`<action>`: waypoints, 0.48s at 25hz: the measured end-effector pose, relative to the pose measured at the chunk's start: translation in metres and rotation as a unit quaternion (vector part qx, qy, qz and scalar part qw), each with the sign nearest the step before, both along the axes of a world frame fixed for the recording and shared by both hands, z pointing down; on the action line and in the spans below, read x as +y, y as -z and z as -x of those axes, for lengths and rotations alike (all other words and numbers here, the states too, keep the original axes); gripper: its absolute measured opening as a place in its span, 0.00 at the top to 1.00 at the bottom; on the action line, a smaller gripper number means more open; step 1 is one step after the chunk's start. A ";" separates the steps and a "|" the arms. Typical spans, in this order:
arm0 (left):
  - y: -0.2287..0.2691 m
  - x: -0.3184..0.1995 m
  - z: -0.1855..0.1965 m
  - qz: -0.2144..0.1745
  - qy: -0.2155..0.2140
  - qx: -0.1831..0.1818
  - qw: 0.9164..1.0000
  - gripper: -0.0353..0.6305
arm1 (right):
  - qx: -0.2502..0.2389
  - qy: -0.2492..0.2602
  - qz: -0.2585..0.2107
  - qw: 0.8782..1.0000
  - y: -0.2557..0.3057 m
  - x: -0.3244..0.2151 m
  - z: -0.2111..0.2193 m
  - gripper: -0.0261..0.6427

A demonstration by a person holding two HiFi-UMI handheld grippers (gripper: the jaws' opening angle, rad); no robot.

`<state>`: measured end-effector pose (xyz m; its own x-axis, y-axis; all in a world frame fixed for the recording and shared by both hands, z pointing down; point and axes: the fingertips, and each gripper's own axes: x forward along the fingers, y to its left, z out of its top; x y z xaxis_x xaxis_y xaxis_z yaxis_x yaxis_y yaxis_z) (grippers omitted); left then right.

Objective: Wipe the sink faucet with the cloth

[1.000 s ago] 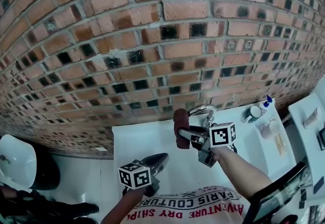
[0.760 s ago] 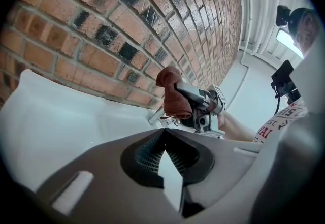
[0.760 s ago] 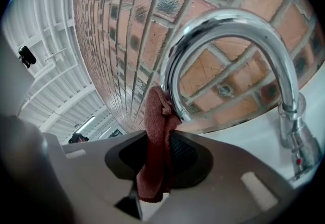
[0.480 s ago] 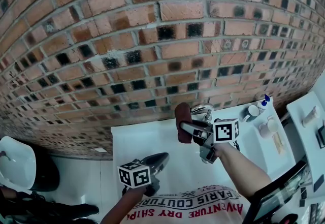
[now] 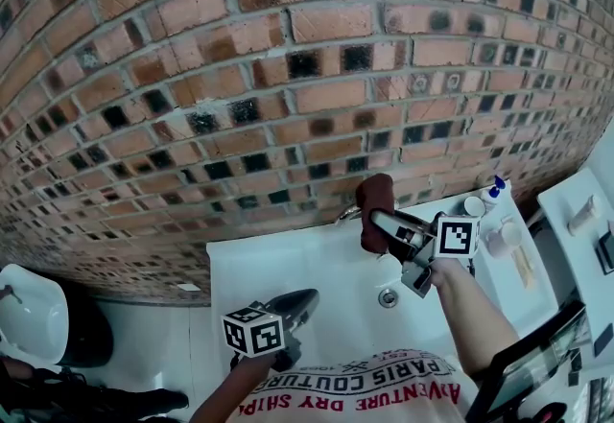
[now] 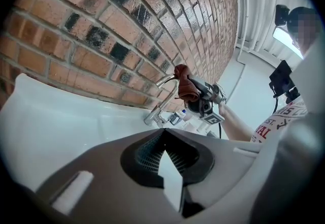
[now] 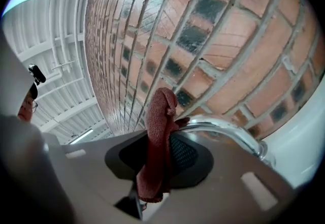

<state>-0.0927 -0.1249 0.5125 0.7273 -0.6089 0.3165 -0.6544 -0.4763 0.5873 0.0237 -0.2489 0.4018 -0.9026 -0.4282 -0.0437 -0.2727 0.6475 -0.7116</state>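
Black-padded and idle, parks the left gripper [image 5: 305, 297] low over the near edge of the white sink [image 5: 259, 268], jaws pressed together with nothing between them. Likely sits there to stay clear of the work.

Further right, meets the chrome faucet [image 7: 223, 131], arching out from the wall over the basin. Pinches the maroon cloth [image 7: 158, 136] in the right gripper [image 7: 161, 164], jaws clamped on its lower half. Leaves the free upper fold standing above them, where it appears to touch the top of the spout near the outlet. Looks like mid-wipe. Grips low, probably, to leave a loose pad of fabric to drag along the metal and to hold the hard jaws off the chrome. Seems to leave the faucet's base and handle yet to be wiped.

Sets all this on smooth, glossy white, with the drain [image 5: 388, 296] just below the right gripper. Backs it with a brick wall [image 5: 288, 76], red-brown with dark inset squares. Shows a rounded white fixture [image 5: 29, 306] at lower left. Ends at far right with a blue-capped bottle [image 5: 496, 188] and small containers on the counter [image 5: 537, 277].
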 end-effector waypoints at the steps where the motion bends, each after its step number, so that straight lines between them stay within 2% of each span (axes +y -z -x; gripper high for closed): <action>1: 0.000 0.000 0.000 0.000 -0.001 0.000 1.000 0.94 | -0.002 -0.007 0.000 1.000 0.000 -0.003 -0.007 0.82; 6: -0.003 0.001 -0.001 0.003 -0.003 -0.003 1.000 0.94 | -0.001 -0.035 0.007 0.999 -0.009 -0.014 -0.035 0.82; 12: -0.007 0.002 -0.003 0.008 -0.006 -0.004 1.000 0.94 | -0.001 -0.079 0.039 0.996 -0.041 -0.027 -0.064 0.82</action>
